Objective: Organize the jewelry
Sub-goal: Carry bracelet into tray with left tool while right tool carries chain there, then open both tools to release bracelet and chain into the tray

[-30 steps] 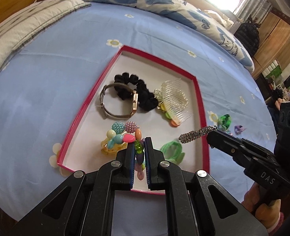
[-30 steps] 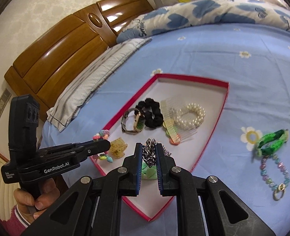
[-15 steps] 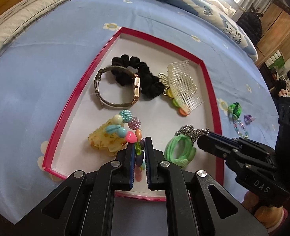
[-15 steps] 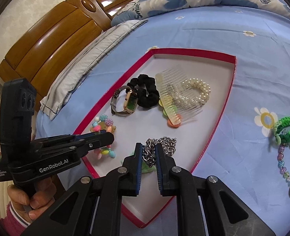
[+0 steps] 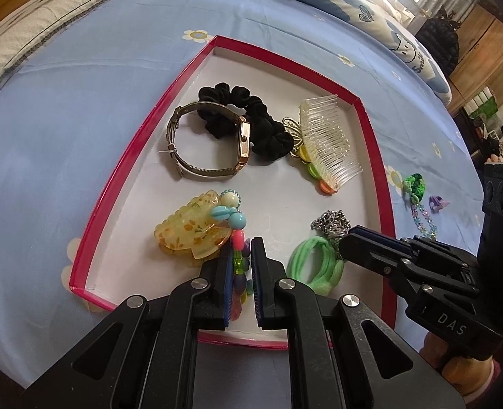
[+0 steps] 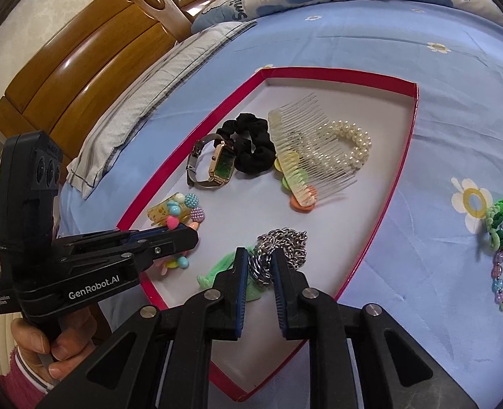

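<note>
While the colourful bead bracelet (image 5: pixel 238 238) is clamped in the left gripper (image 5: pixel 241 272) beside the amber claw clip (image 5: pixel 190 231), the silver chain (image 6: pixel 278 252) is being released by the right gripper (image 6: pixel 259 272), just opening, over the red-rimmed tray (image 6: pixel 381 204), near-right, beside the green hair tie (image 5: pixel 316 266).

Both hand-held grippers are lower over the tray (image 5: pixel 121 184) now; the right hand-held gripper (image 6: pixel 258 266) has just been opening, with the chain (image 6: pixel 282 248) between its jaws.

A tray (image 5: pixel 121 184) is set on the bed (image 5: pixel 63 119) — in it a watch (image 5: pixel 210 143) is laid against a scrunchie (image 5: pixel 248 116), a comb (image 5: pixel 329 139) to their right, a chain (image 5: pixel 329 221) nearer.
</note>
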`<state>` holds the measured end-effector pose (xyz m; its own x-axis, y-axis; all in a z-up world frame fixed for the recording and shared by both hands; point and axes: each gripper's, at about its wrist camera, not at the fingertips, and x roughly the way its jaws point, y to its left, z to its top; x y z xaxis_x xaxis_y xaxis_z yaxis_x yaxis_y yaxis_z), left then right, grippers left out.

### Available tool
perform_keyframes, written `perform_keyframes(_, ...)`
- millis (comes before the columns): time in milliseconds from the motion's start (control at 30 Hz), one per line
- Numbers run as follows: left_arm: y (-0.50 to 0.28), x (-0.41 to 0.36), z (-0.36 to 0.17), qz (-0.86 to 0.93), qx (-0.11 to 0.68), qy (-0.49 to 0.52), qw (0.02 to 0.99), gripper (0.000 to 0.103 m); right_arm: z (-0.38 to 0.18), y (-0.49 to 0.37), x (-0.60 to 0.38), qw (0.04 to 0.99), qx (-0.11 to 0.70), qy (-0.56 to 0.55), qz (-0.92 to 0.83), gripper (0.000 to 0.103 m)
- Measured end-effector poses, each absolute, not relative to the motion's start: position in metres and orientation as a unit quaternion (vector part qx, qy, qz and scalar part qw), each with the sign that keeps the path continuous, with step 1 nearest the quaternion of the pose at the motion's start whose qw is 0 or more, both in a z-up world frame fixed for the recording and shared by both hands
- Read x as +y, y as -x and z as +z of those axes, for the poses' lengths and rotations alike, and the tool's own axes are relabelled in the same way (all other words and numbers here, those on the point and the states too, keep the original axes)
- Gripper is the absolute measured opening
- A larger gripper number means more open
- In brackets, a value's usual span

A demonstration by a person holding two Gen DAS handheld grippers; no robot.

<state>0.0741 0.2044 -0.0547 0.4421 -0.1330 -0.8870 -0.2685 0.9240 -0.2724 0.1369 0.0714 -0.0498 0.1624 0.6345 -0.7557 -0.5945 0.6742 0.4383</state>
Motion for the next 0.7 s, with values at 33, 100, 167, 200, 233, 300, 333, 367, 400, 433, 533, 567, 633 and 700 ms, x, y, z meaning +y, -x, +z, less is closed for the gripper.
perform_keyframes(33, -0.074, 0.204, -0.055, 0.041, 0.527, 0.190, 0.827, 0.009, -0.050, -0.137, 0.071, 0.762, 0.507, -0.021, 0.403, 0.017)
perform_keyframes(100, -0.076, 0.202, -0.053, 0.041, 0.528, 0.188, 0.827, 0.011, -0.050, -0.138, 0.069, 0.762, 0.508, -0.025, 0.402, 0.017)
perform_keyframes(167, -0.075, 0.200, -0.052, 0.041, 0.528, 0.187, 0.827, 0.017, -0.049, -0.138, 0.068, 0.761, 0.508, -0.028, 0.402, 0.017)
perform_keyframes(200, -0.075, 0.199, -0.052, 0.042, 0.528, 0.186, 0.827, 0.018, -0.048, -0.138, 0.067, 0.762, 0.508, -0.028, 0.402, 0.017)
perform_keyframes(233, -0.075, 0.199, -0.051, 0.043, 0.528, 0.185, 0.828, 0.020, -0.047, -0.138, 0.067, 0.762, 0.507, -0.029, 0.401, 0.018)
perform_keyframes(300, -0.074, 0.197, -0.049, 0.043, 0.527, 0.183, 0.829, 0.024, -0.044, -0.137, 0.064, 0.764, 0.505, -0.033, 0.401, 0.018)
perform_keyframes(333, -0.074, 0.195, -0.048, 0.044, 0.526, 0.182, 0.829, 0.027, -0.043, -0.137, 0.062, 0.765, 0.503, -0.036, 0.401, 0.018)
perform_keyframes(367, -0.074, 0.194, -0.047, 0.044, 0.526, 0.181, 0.830, 0.029, -0.040, -0.136, 0.060, 0.766, 0.501, -0.039, 0.400, 0.018)
perform_keyframes(400, -0.073, 0.193, -0.046, 0.044, 0.525, 0.181, 0.831, 0.030, -0.037, -0.136, 0.057, 0.768, 0.499, -0.041, 0.400, 0.020)
perform_keyframes(433, -0.072, 0.192, -0.045, 0.045, 0.524, 0.182, 0.831, 0.033, -0.035, -0.136, 0.054, 0.770, 0.496, -0.045, 0.399, 0.024)
perform_keyframes(533, -0.070, 0.189, -0.040, 0.041, 0.521, 0.185, 0.832, 0.037, -0.024, -0.134, 0.042, 0.778, 0.484, -0.059, 0.395, 0.035)
perform_keyframes(567, -0.069, 0.188, -0.038, 0.040, 0.520, 0.185, 0.833, 0.037, -0.021, -0.134, 0.036, 0.781, 0.480, -0.065, 0.395, 0.035)
perform_keyframes(633, -0.068, 0.183, -0.034, 0.037, 0.517, 0.185, 0.835, 0.038, -0.016, -0.133, 0.025, 0.786, 0.475, -0.074, 0.390, 0.035)
perform_keyframes(700, -0.066, 0.179, -0.029, 0.033, 0.512, 0.185, 0.838, 0.040, -0.011, -0.132, 0.013, 0.791, 0.470, -0.080, 0.383, 0.037)
